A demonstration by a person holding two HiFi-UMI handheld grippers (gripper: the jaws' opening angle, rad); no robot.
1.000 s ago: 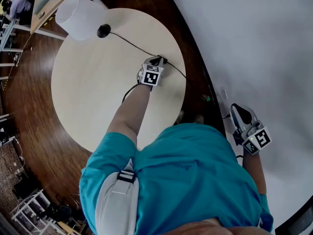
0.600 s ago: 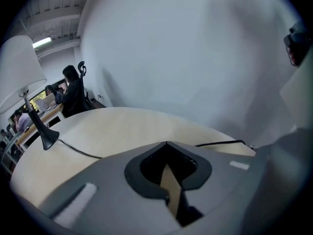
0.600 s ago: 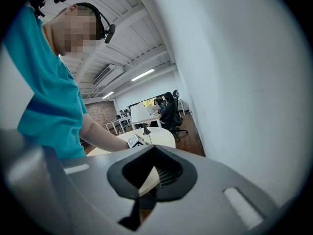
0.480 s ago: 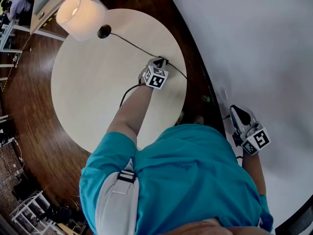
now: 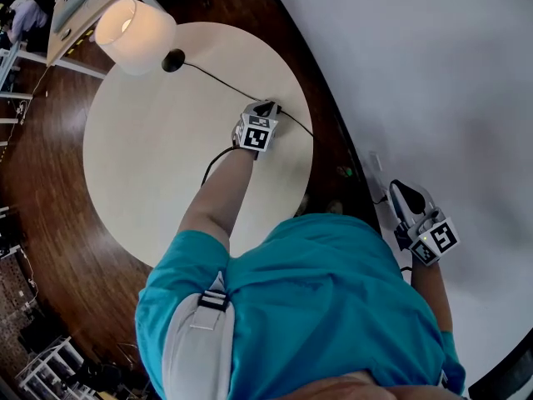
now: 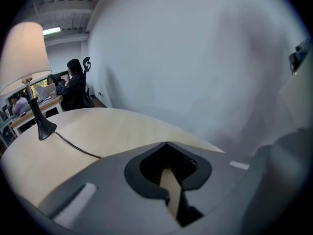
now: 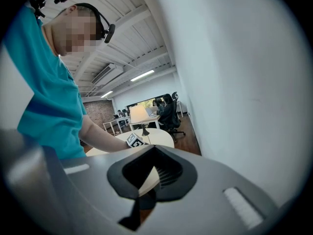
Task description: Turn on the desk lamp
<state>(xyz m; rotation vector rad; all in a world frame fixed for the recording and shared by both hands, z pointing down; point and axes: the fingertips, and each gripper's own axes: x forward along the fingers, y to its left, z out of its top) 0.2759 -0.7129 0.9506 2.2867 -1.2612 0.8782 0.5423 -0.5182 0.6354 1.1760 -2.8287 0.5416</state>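
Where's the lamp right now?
Head view, upper left: the lamp stands lit at the table's far edge, its cord running toward the left gripper.

desk lamp (image 5: pixel 135 33): 1 | round table (image 5: pixel 150 165): 1 | black cord (image 5: pixel 218 77): 1 | left gripper (image 5: pixel 267 107): 1, at the cord | right gripper (image 5: pixel 402 189): 1

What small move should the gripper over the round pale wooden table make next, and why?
Probably lift the left gripper away from the thin black cord and draw it back. The white-shaded desk lamp is glowing warm, so the switching looks done. Its jaws are together with nothing between them, above the round pale wooden table.
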